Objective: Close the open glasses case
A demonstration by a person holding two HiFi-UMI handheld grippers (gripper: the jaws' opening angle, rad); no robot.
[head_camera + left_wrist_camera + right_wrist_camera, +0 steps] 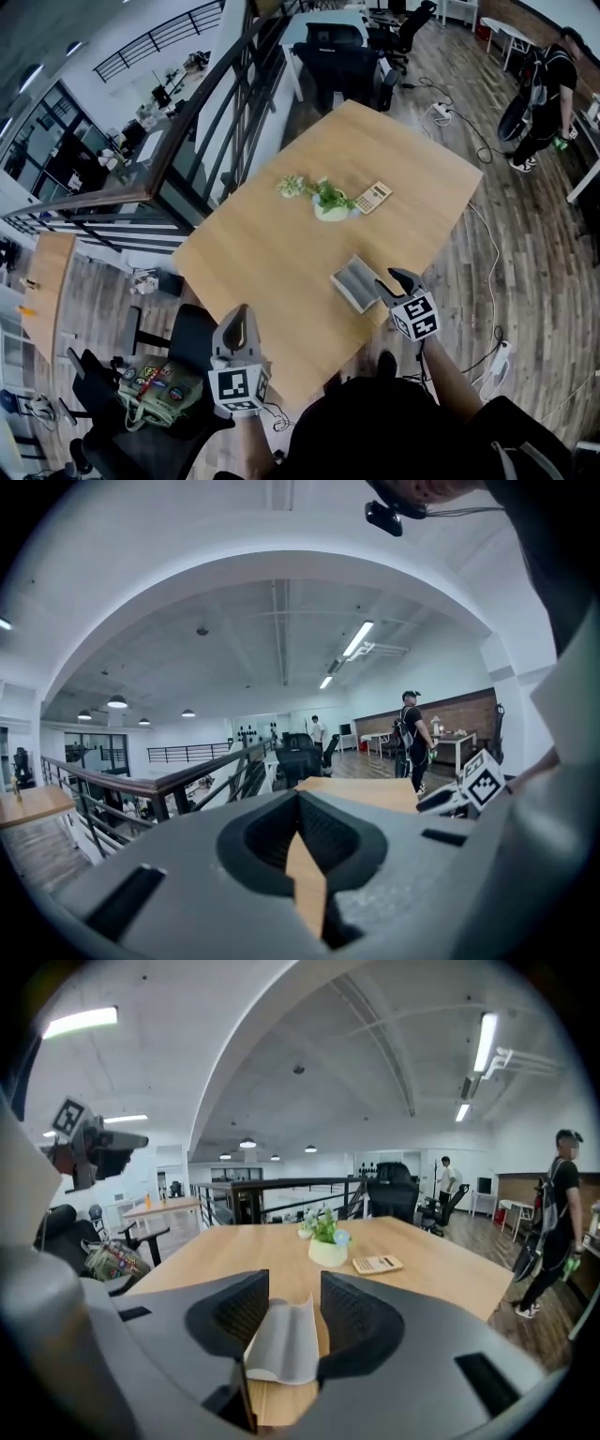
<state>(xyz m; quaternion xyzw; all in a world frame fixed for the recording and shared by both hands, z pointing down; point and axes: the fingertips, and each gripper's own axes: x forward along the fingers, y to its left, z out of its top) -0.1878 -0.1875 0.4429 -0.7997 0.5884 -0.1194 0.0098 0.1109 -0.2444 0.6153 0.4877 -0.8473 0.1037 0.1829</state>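
Note:
The open grey glasses case (354,281) lies near the front right edge of the wooden table (262,244), its ribbed inside facing up. My right gripper (394,281) is low at the case's right side, jaws open. In the right gripper view the case (281,1340) shows in the gap between the open jaws of the right gripper (294,1283), and I see no pad pressing on it. My left gripper (240,319) hovers off the table's front left edge, apart from the case. In its own view the left gripper (298,799) has its jaw tips together, holding nothing.
A small potted plant (328,202) and a calculator (373,197) sit mid-table beyond the case. A black chair with a green bag (159,386) stands below the left gripper. A railing (187,103) runs along the table's left. A person (548,89) stands far right.

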